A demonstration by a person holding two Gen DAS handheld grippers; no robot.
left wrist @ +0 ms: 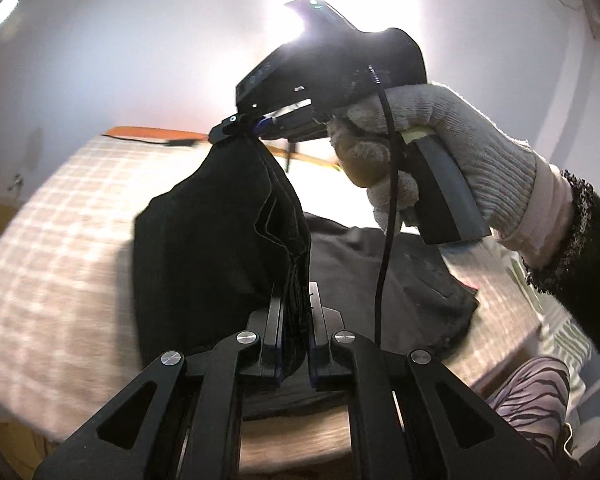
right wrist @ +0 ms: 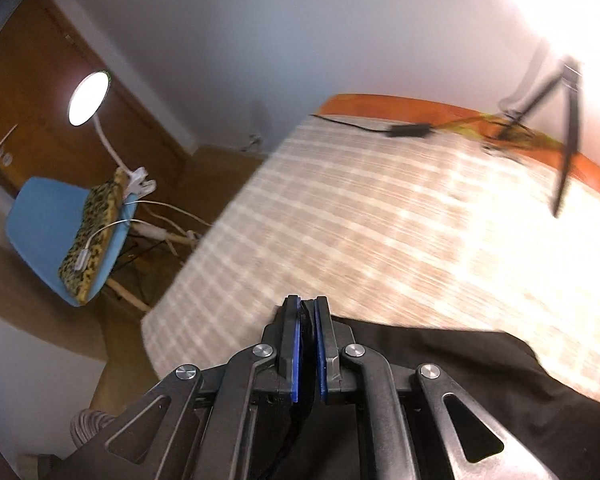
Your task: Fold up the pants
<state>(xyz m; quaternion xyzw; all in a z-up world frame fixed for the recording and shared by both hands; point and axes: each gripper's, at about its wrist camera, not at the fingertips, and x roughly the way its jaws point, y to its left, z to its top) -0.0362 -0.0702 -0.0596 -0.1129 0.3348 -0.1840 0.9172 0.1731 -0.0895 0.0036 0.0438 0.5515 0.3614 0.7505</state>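
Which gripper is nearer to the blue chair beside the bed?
Right, as best these views show. The right gripper, shut on the pants, sits near the bed corner facing the blue chair. The left gripper view shows no chair.

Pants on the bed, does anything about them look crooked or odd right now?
Nothing looks damaged. The black pants hang bunched between the left claw and the right claw, both shut on an edge, while the rest lies rumpled on the checked bed cover. That fits a fold in progress.
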